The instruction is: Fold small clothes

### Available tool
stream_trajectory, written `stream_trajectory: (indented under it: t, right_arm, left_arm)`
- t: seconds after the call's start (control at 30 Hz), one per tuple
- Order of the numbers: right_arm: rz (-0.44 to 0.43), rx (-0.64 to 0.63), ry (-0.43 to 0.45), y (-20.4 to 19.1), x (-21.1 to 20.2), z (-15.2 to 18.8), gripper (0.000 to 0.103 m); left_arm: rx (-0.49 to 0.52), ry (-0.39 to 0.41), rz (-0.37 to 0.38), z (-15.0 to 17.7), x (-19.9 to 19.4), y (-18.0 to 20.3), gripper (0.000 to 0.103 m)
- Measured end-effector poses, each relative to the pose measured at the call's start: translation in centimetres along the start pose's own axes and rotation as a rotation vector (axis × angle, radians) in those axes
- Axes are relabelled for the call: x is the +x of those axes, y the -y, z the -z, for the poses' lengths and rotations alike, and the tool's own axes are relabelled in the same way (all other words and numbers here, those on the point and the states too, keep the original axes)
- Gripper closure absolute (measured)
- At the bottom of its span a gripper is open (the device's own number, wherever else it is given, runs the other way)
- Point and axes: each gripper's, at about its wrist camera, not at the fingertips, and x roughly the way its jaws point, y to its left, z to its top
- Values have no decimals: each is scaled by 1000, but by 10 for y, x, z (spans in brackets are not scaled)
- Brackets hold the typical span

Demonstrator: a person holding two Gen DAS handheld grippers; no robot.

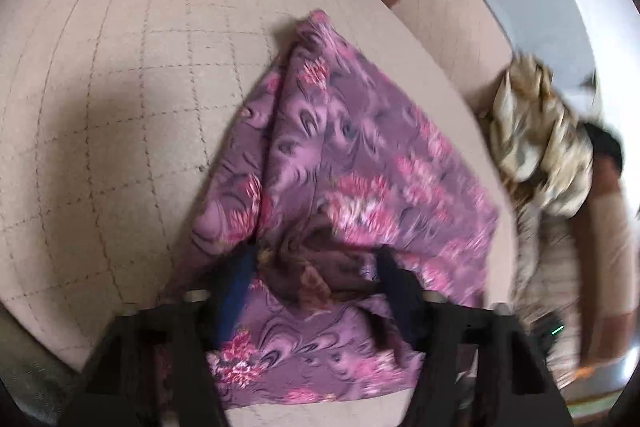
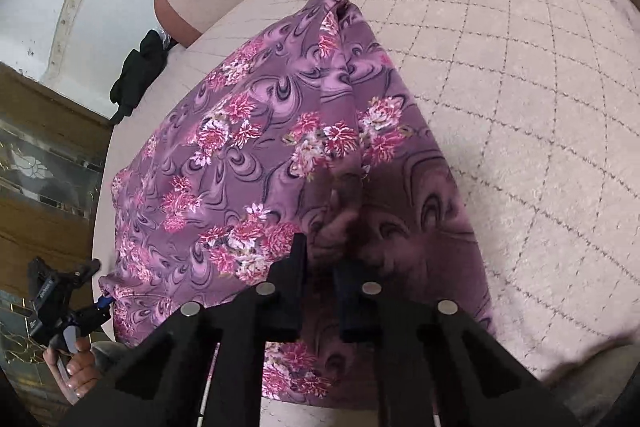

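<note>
A: Tongs first. The right gripper (image 2: 320, 267) has its jaws drawn close, with a bunched ridge of the purple floral cloth (image 2: 256, 155) pinched between the fingertips.

B: And the left gripper (image 1: 316, 267)?

A: Its jaws stand apart, straddling a raised fold of the same cloth. One blue-padded finger (image 1: 236, 287) sits at about seven o'clock of the fold, the other at about five. The wrist view is blurred, so I cannot tell whether the pads press the fabric.

B: Where does the cloth lie?

A: Spread on the pink quilted cushion (image 2: 520, 87), tapering to a point toward twelve o'clock in the right wrist view. At eight o'clock in that view the left gripper shows again at the cloth's corner, with a hand (image 2: 76, 367) beneath it.

B: Anything further out?

A: A black garment (image 2: 140, 75) lies at the cushion's edge near ten o'clock. A tan patterned cloth (image 1: 536, 143) is heaped at three o'clock in the left wrist view.
</note>
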Motion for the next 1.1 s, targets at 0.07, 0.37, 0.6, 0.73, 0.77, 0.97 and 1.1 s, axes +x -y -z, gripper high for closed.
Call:
stream_trajectory:
  t: [0.07, 0.37, 0.6, 0.73, 0.77, 0.97, 1.1]
  right_arm:
    - [-1, 0, 19, -1, -5, 0, 96]
    - [-42, -46, 103, -7, -43, 2, 97]
    - [74, -76, -15, -5, -21, 15, 97]
    - [85, -82, 44, -6, -37, 9, 97]
    - [102, -78, 38, -6, -35, 7, 97]
    - [151, -59, 12, -7, -20, 2, 90]
    - [87, 8, 32, 6, -28, -3, 58]
  left_arm:
    - [62, 26, -51, 9, -2, 6, 67]
    - [123, 143, 26, 0, -52, 4, 95]
    - [168, 14, -186, 0, -13, -4, 95]
    - [240, 78, -187, 13, -36, 8, 95]
    - [254, 69, -204, 15, -33, 8, 95]
    - [303, 47, -260, 17, -21, 9, 89]
    - [231, 41, -179, 20, -29, -3, 55]
